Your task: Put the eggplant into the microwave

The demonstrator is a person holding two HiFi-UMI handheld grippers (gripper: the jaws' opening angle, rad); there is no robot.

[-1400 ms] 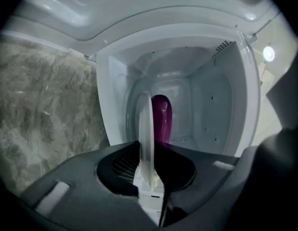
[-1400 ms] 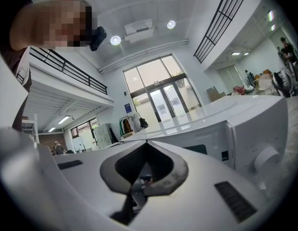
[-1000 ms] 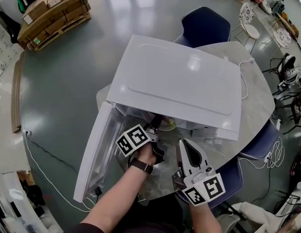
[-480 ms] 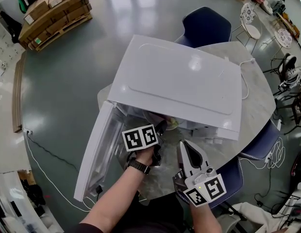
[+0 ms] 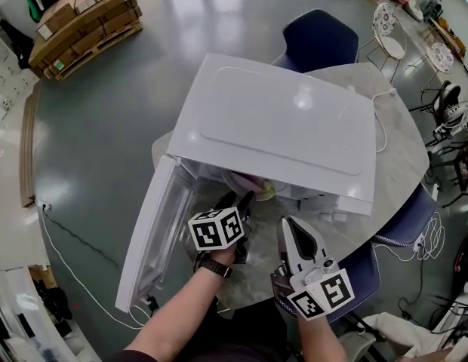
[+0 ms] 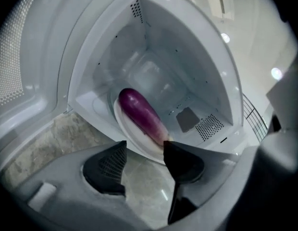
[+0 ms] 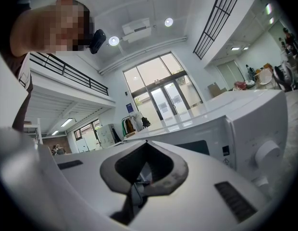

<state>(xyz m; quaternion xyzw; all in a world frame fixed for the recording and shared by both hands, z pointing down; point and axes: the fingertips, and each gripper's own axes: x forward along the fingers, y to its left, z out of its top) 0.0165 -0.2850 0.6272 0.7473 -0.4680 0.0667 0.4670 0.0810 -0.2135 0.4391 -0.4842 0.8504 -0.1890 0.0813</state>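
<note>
While the left gripper (image 6: 144, 146) is hovering at the mouth of the microwave (image 6: 115, 57) with its jaws apart and nothing between them, the eggplant (image 6: 139, 112) is lying just ahead on the plate (image 6: 126, 129) inside. Its long axis is running from near the right jaw tip back into the cavity. The right gripper (image 5: 293, 232), jaws together, is waiting farther out, so the left is nearer and probably needs only to back straight out.
</note>
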